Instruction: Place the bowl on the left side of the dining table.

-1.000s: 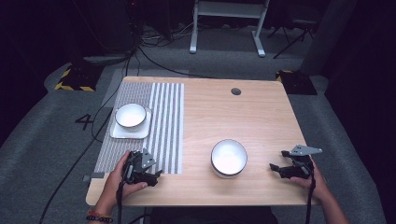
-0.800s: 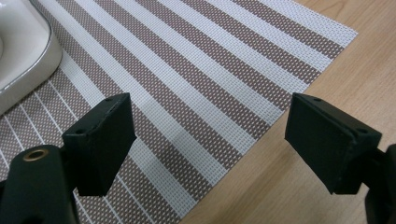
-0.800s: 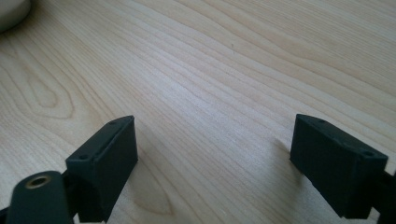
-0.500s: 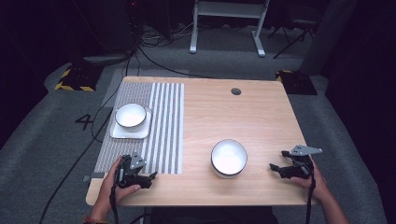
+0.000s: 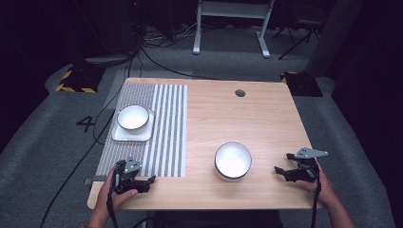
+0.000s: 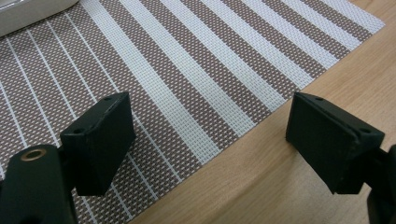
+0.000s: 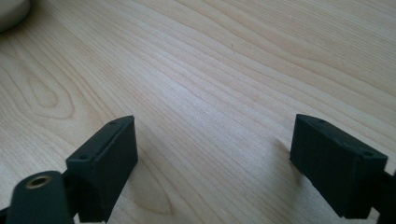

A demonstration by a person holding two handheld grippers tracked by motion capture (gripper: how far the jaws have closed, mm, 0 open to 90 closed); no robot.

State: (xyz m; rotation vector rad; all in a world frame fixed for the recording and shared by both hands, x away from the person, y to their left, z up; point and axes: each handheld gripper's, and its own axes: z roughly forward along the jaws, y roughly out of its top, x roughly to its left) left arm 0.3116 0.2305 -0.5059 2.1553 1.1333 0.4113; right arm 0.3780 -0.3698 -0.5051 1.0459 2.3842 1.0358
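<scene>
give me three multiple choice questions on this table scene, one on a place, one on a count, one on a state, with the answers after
1. Where does the small bowl sit?
A. on a white square plate on the striped mat
B. on bare wood by the right gripper
C. on the floor

2. How many bowls are on the table?
A. one
B. two
C. four

3. How do the left gripper's jaws stand?
A. shut on a bowl
B. shut on the mat
C. open, holding nothing

Answers:
1. A, the high view shows it on the plate at the mat's left side.
2. B, the small bowl and the larger bowl on bare wood.
3. C, the left gripper view shows the jaws wide apart over the mat's corner.
</scene>
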